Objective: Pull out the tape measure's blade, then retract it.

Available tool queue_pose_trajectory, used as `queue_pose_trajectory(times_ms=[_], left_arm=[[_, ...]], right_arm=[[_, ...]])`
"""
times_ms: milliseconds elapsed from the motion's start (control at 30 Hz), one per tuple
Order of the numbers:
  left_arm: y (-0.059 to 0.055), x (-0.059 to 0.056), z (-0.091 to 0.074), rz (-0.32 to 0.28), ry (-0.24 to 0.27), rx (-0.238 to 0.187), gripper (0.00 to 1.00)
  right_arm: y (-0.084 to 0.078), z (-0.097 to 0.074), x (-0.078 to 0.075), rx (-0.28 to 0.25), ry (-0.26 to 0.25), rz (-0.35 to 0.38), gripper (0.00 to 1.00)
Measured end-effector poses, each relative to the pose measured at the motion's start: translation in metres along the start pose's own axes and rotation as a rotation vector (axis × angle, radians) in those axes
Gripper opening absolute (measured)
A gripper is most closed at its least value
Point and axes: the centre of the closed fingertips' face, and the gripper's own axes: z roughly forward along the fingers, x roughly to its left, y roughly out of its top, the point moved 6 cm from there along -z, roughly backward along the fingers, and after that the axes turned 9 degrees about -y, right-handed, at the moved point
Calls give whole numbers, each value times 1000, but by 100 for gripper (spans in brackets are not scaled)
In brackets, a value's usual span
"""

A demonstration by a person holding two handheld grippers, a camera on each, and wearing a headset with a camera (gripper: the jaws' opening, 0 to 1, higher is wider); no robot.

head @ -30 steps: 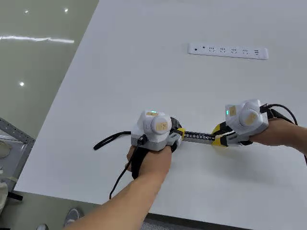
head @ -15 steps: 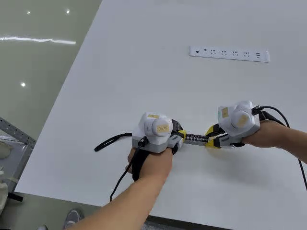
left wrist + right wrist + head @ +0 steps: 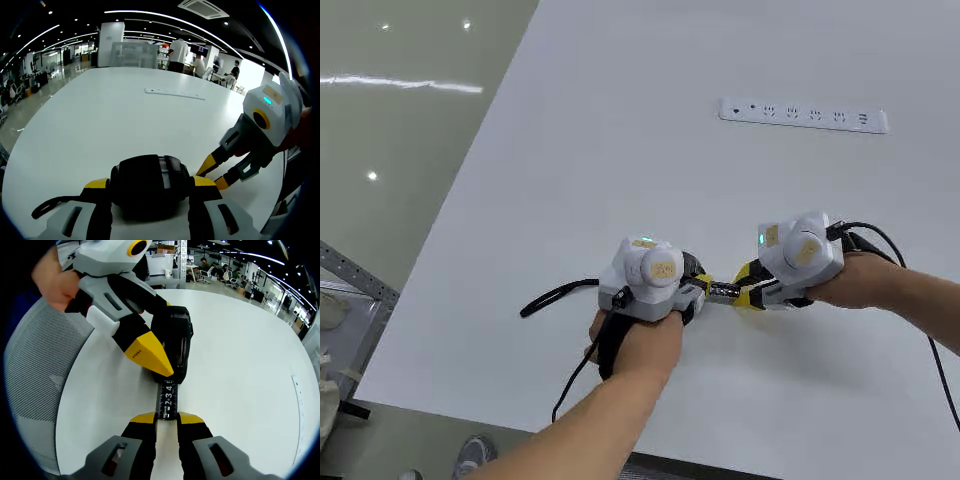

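Tape measure [image 3: 174, 340] sits clamped between the jaws of the left gripper [image 3: 151, 183], on the white table [image 3: 620, 150]. The right gripper [image 3: 166, 418] pinches the tip of the blade [image 3: 168, 396]. A short numbered stretch runs straight ahead from its jaws into the case, close in front.

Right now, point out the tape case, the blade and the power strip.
tape case [image 3: 177, 335], right gripper view, black body
blade [image 3: 168, 400], right gripper view, numbered face
power strip [image 3: 804, 116], head view, middle sockets
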Motion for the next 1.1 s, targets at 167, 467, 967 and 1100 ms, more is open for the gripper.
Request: queue_pose_trajectory(times_ms=[167, 467, 967, 1100], left_arm=[[0, 0, 0, -1, -1, 1, 57], [0, 0, -1, -2, -2, 1, 57], [0, 0, 0, -4, -4, 4, 58], [0, 0, 0, -4, -3, 4, 58]], right_arm=[[4, 3, 1, -4, -1, 2, 12], [11, 9, 1, -7, -4, -2, 12], [24, 17, 2, -19, -12, 7, 12], [26, 17, 1, -19, -14, 7, 12]])
